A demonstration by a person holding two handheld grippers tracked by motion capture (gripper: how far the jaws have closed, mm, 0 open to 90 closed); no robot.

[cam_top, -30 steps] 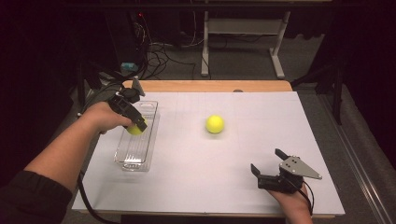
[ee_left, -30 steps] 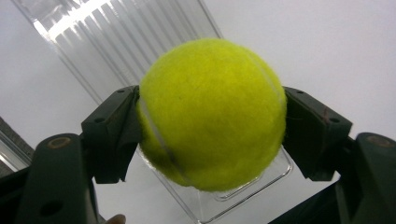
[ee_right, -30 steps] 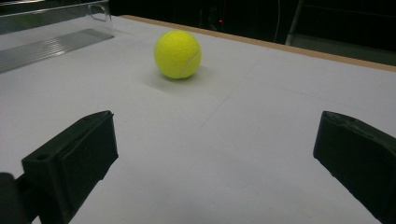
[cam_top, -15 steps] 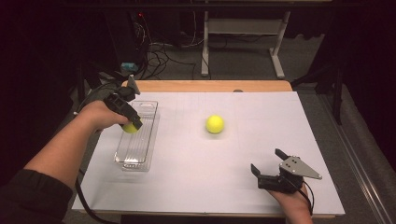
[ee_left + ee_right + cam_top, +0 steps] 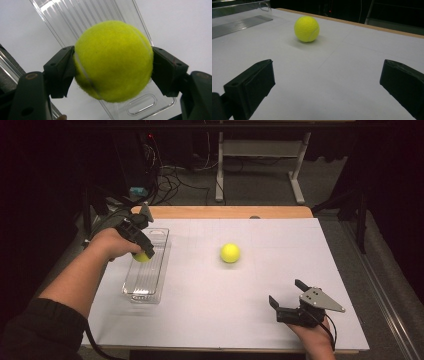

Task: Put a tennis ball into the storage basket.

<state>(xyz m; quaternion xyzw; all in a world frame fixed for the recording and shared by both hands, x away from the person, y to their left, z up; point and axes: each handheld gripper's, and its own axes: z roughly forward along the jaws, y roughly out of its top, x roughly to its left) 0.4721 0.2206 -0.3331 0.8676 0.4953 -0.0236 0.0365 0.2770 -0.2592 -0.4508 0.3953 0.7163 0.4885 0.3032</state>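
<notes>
My left gripper (image 5: 145, 251) is shut on a yellow tennis ball (image 5: 142, 256) and holds it over the far half of a clear plastic tray (image 5: 145, 287) at the table's left. In the left gripper view both black pads squeeze the ball (image 5: 113, 61) with the tray (image 5: 140, 105) below it. A second tennis ball (image 5: 230, 253) lies loose on the white table near the middle. My right gripper (image 5: 289, 296) rests near the front right edge, jaws open and empty, with that ball (image 5: 307, 28) ahead of it and the tray (image 5: 239, 23) beyond to the left.
The white table surface (image 5: 280, 245) has a wooden strip along its far edge (image 5: 220, 212). Beyond it, cables (image 5: 170, 175) and a metal stand's legs (image 5: 295, 180) sit on a dark floor.
My left hand has shifted the held ball slightly toward the tray's far end. The loose ball and my right gripper have stayed put.
</notes>
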